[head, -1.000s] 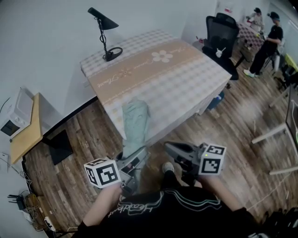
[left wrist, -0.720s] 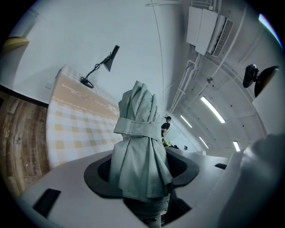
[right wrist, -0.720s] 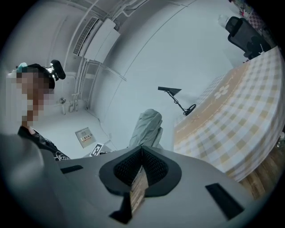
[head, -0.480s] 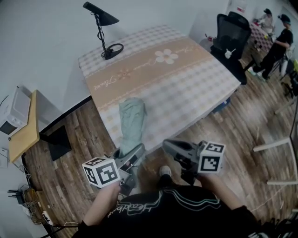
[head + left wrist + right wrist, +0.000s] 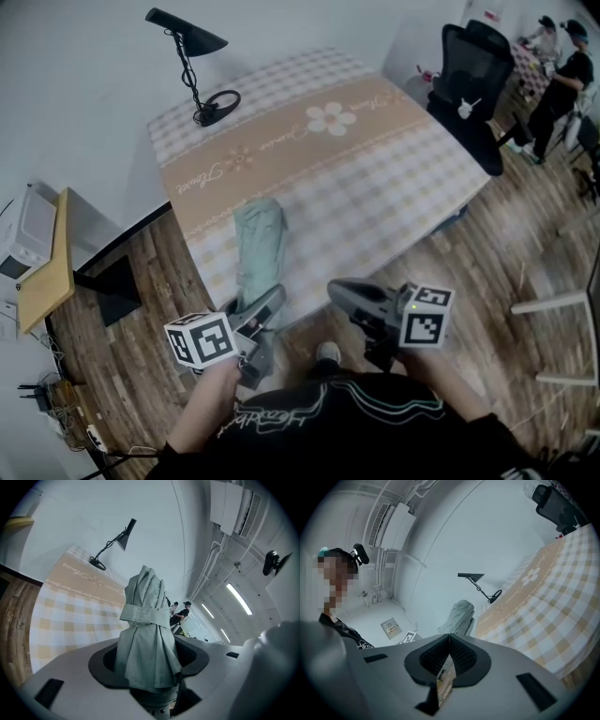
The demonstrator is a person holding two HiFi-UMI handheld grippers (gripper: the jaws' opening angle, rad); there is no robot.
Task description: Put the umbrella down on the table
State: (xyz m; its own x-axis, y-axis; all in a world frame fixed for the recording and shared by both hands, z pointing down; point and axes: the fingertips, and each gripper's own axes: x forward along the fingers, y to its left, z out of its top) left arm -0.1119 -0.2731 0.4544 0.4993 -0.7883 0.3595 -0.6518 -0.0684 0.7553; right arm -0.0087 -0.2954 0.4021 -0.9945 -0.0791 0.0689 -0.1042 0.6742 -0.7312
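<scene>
A folded pale green umbrella point(image 5: 258, 246), strapped round its middle, sticks forward out of my left gripper point(image 5: 260, 317), which is shut on its lower end. Its top reaches over the near edge of the table point(image 5: 375, 159), which wears a checked cloth with a beige band. I cannot tell whether it touches the cloth. In the left gripper view the umbrella point(image 5: 147, 630) fills the gap between the jaws of my left gripper point(image 5: 150, 667). My right gripper point(image 5: 342, 295) hovers over the floor just short of the table edge. It point(image 5: 449, 641) is shut, with nothing held.
A black desk lamp point(image 5: 192, 66) stands at the table's far left corner. A black office chair point(image 5: 473, 66) is at the far right side, with people point(image 5: 562, 75) beyond it. A small wooden desk point(image 5: 42, 272) with a white appliance is at the left, by the wall.
Both grippers have come closer to the table with the umbrella, whose top now reaches farther over the cloth. The right gripper stays shut beside it.
</scene>
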